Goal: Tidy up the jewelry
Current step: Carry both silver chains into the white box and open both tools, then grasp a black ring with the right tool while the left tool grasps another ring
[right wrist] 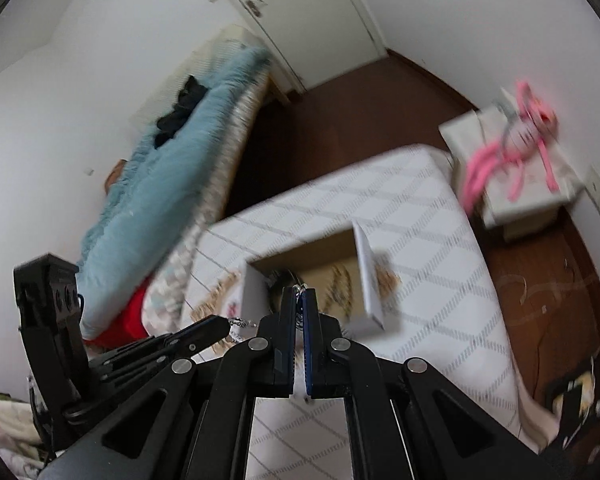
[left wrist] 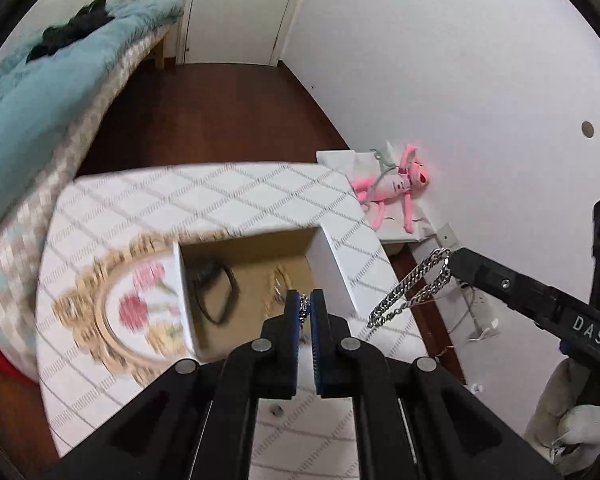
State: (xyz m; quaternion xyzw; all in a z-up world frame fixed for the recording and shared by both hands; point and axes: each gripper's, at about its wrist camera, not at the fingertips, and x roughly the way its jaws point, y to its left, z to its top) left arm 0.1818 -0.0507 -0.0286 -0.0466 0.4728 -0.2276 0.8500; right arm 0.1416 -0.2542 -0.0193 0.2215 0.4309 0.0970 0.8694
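Left wrist view: the left gripper [left wrist: 305, 304] has its jaws pressed nearly together on a bit of the silver chain [left wrist: 412, 292]; only a few links show between the blue pads [left wrist: 291, 310]. To its right the right gripper [left wrist: 454, 258] comes in from the side and pinches the chain's other end at its tip. The chain hangs from that tip as a doubled strand, its long axis slanting down and leftward toward the left gripper. The span between its low point and the left pads is hard to trace.

Just ahead of the left gripper, below the fingertips, sits an open box [left wrist: 332, 256] with white walls and a brown floor. Inside lie a dark cord loop [left wrist: 214, 292] at left and a pale gold piece [left wrist: 280, 286] at centre, both blurred. Left of the box lies a gold-framed oval mirror [left wrist: 128, 304], touching its wall. Both rest on a white checked tabletop [left wrist: 204, 196], whose right edge runs close beside the hanging chain, with floor beyond.

Right wrist view: the right gripper [right wrist: 299, 300] is closed on chain links [right wrist: 299, 290], with the box straight ahead and the left gripper [right wrist: 216, 324] to its left, also clasping links.
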